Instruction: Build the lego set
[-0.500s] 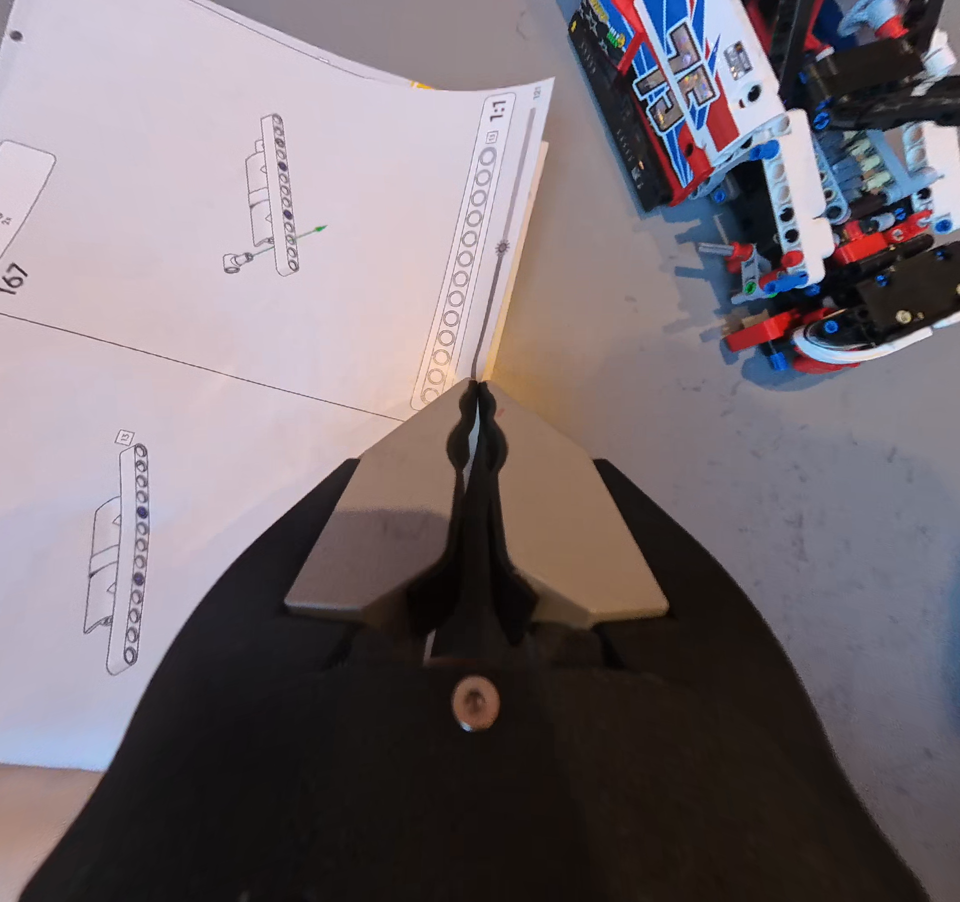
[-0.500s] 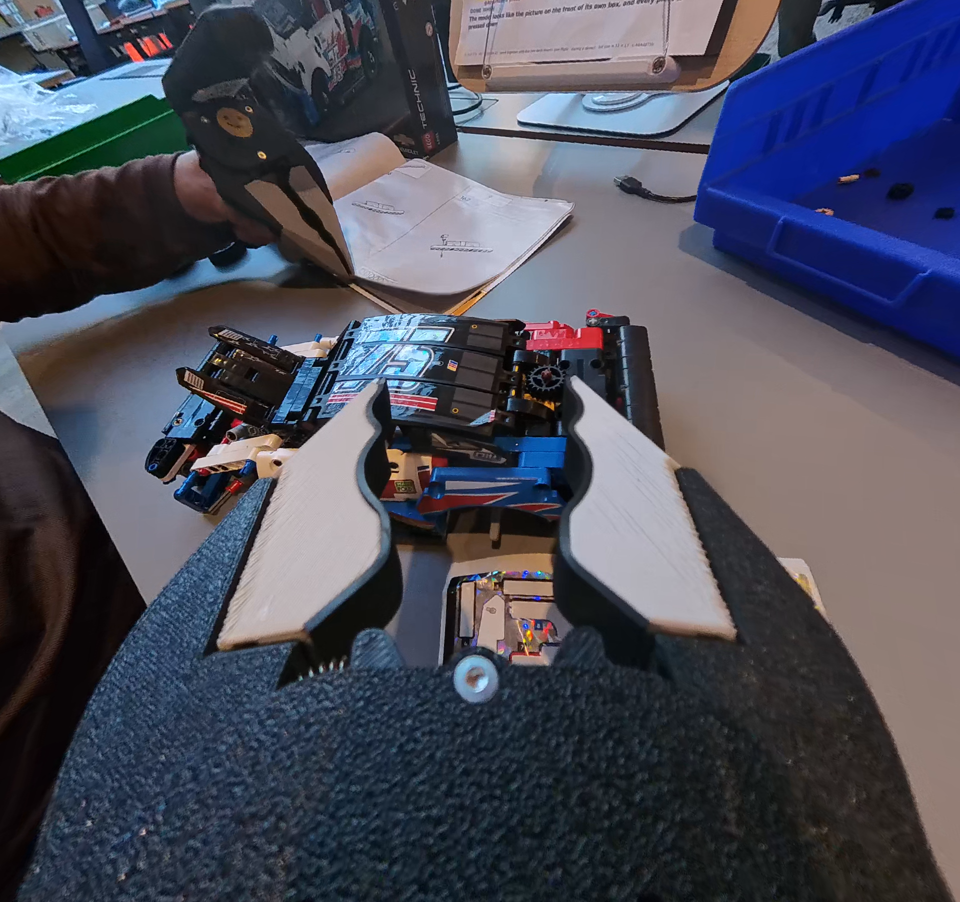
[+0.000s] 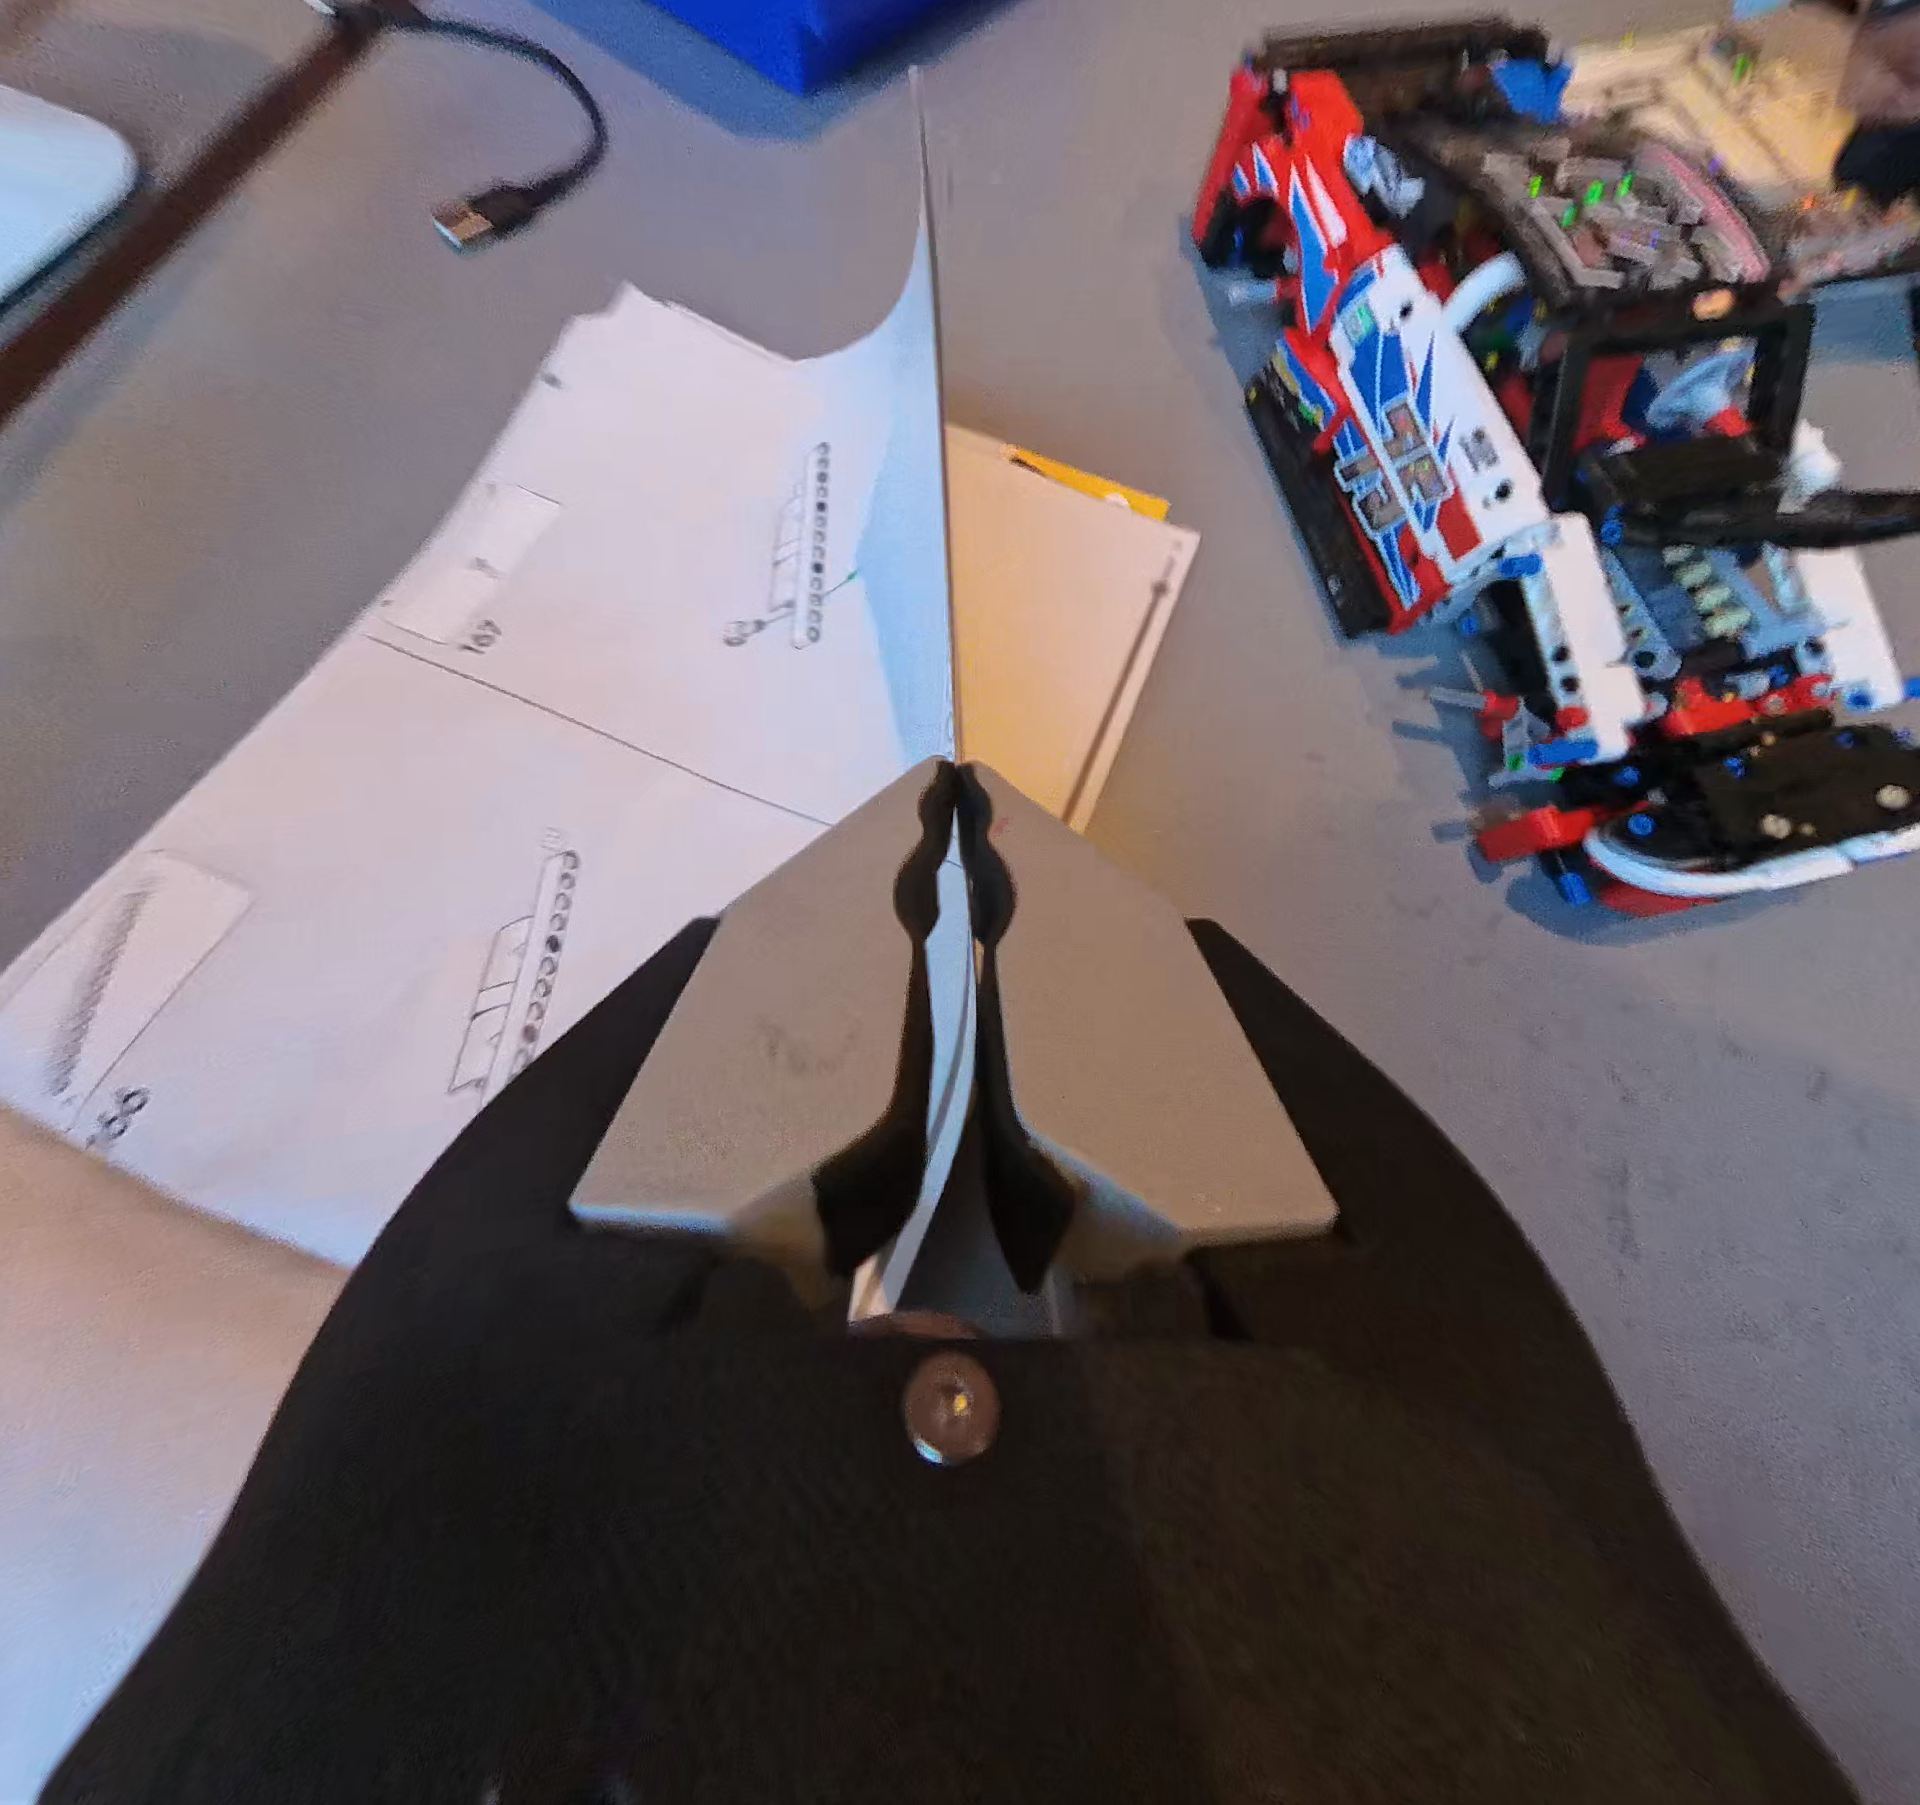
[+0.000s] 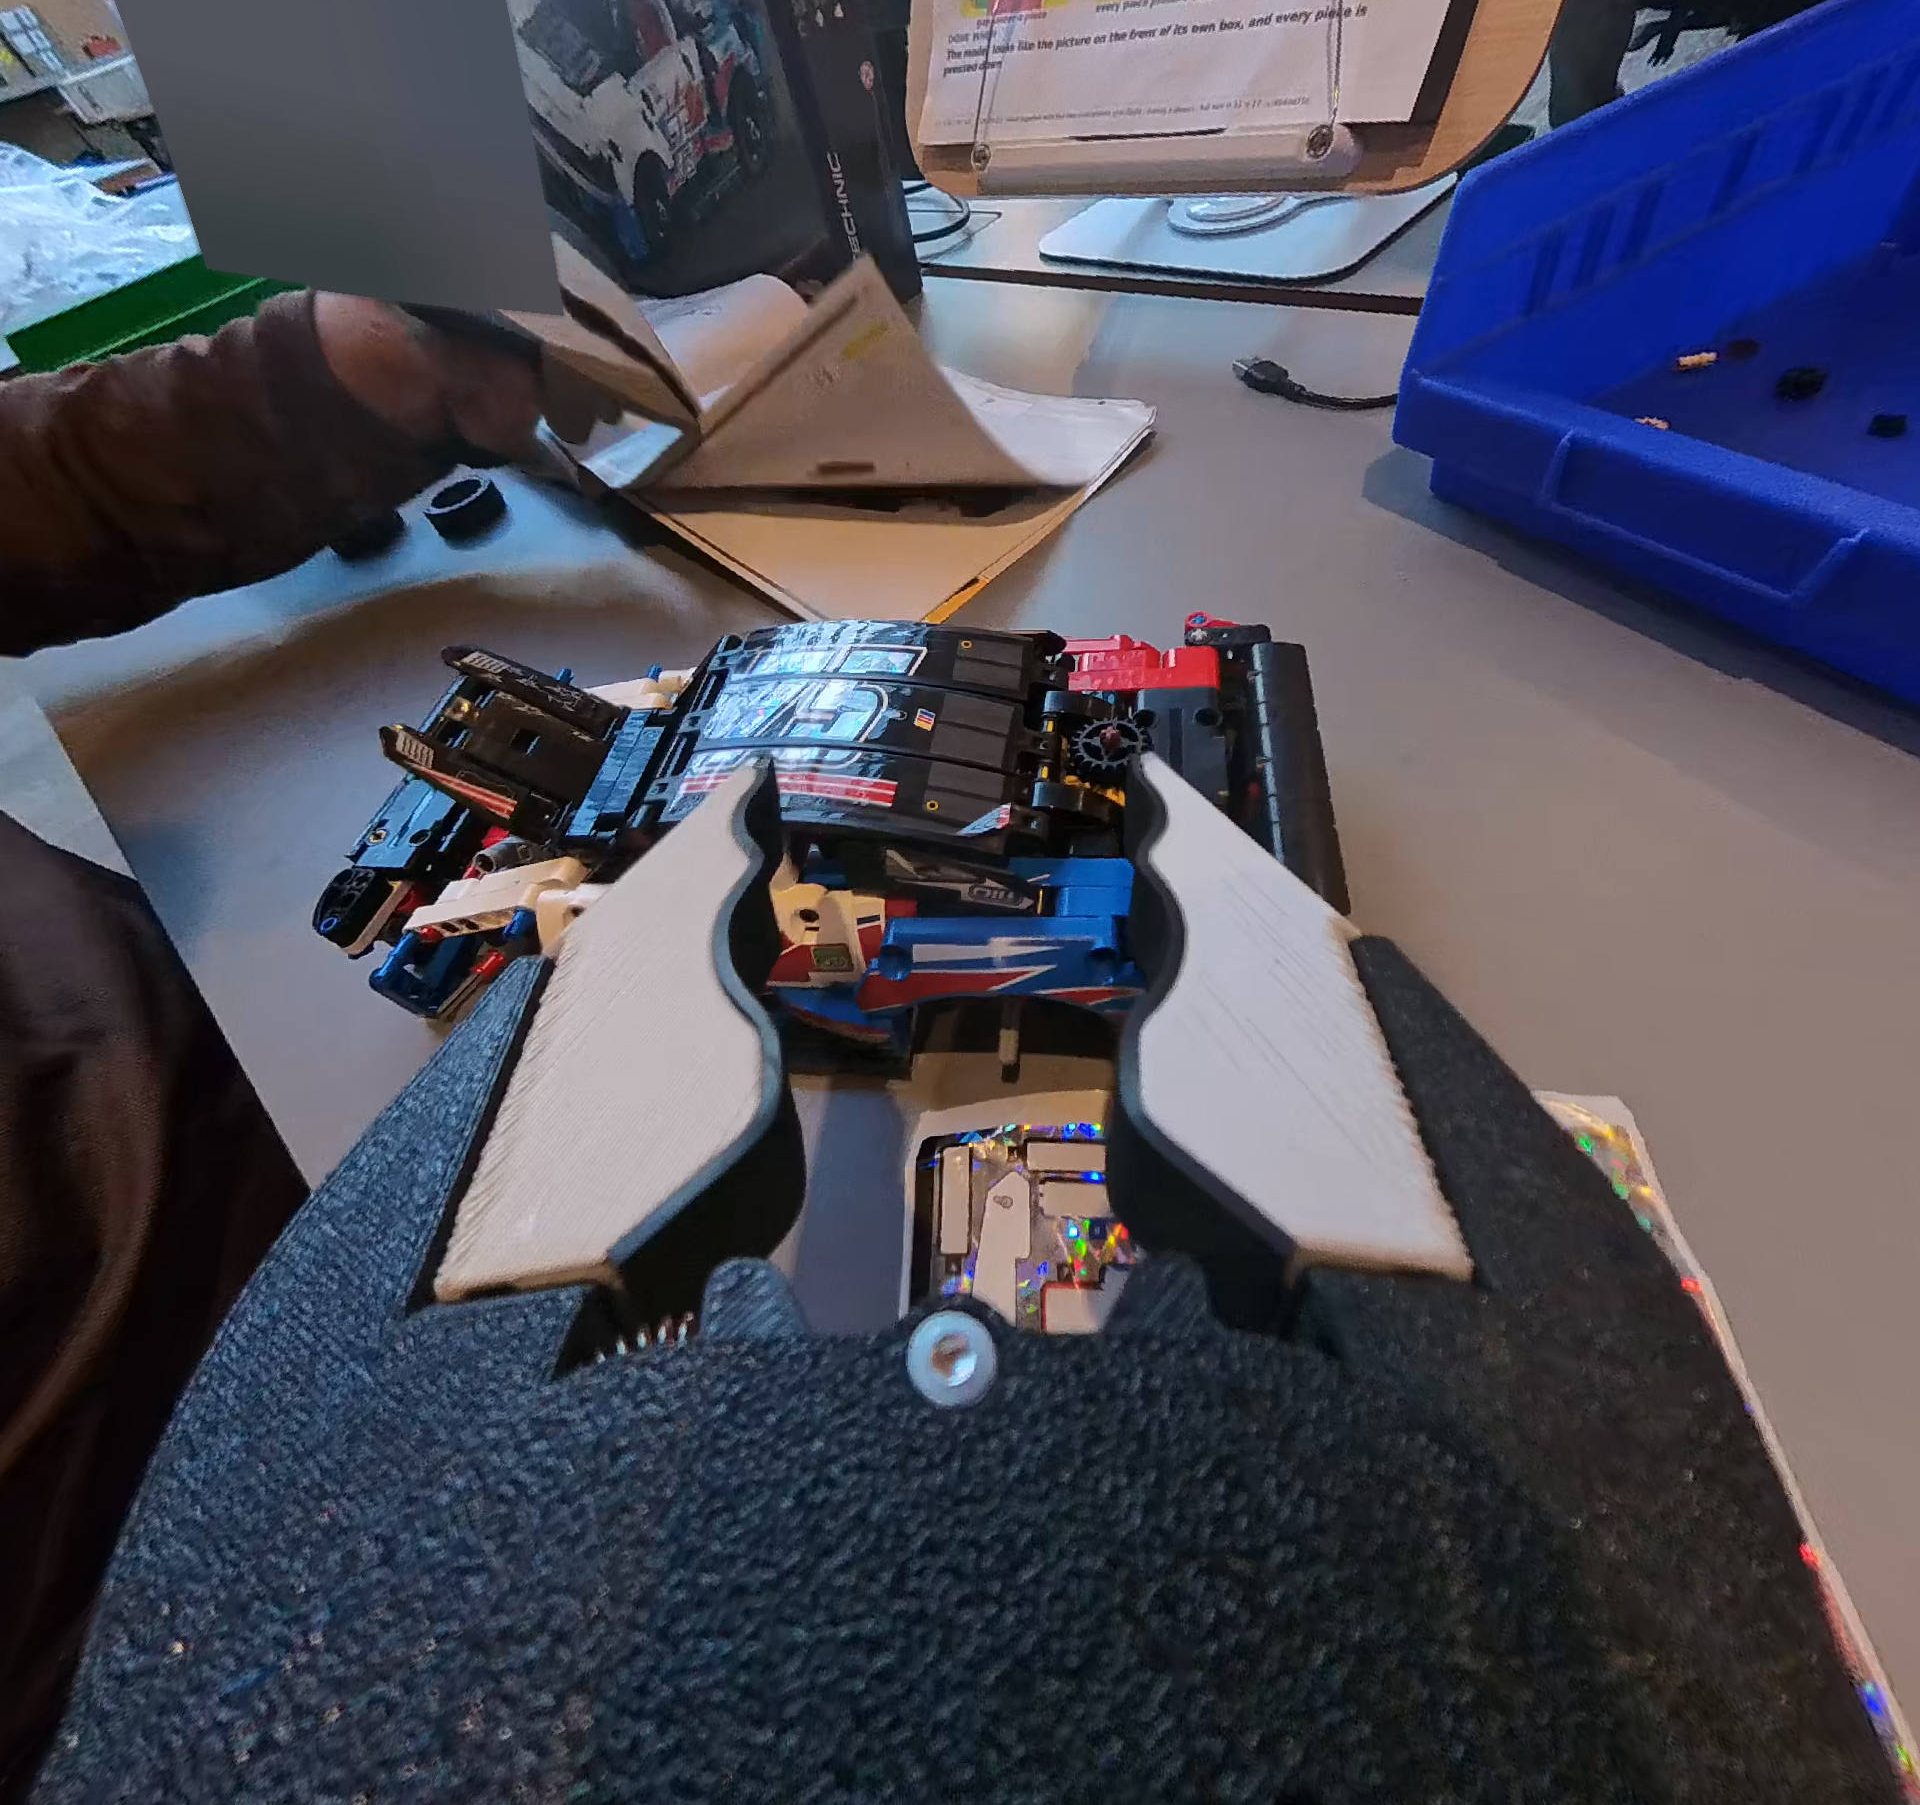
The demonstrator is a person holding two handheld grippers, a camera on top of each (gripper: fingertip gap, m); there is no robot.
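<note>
My left gripper [image 3: 954,770] is shut on the edge of a page [image 3: 914,467] of the instruction booklet [image 3: 499,820] and holds it lifted, edge-on to the camera. The half-built lego car [image 3: 1558,508], red, white, blue and black, lies on the grey table to the right of the booklet. In the right wrist view the lifted page [image 4: 831,405] curls above the booklet beyond the car [image 4: 883,768]. My right gripper [image 4: 951,789] is open, its fingers on either side of the car's near end; I cannot tell whether they touch it.
A blue bin [image 4: 1683,353] with a few small parts stands at the right. A black cable [image 3: 520,145] lies behind the booklet. A sticker sheet [image 4: 1018,1205] lies under my right gripper. The set's box [image 4: 665,93] and a document stand [image 4: 1174,41] stand at the back. A small black tyre [image 4: 464,506] lies by the person's sleeve. My right fingertips sit around 30 cm from my left ones.
My left gripper has lifted the page up and over, from nearly flat to standing on edge. My right gripper has stayed open at the car.
</note>
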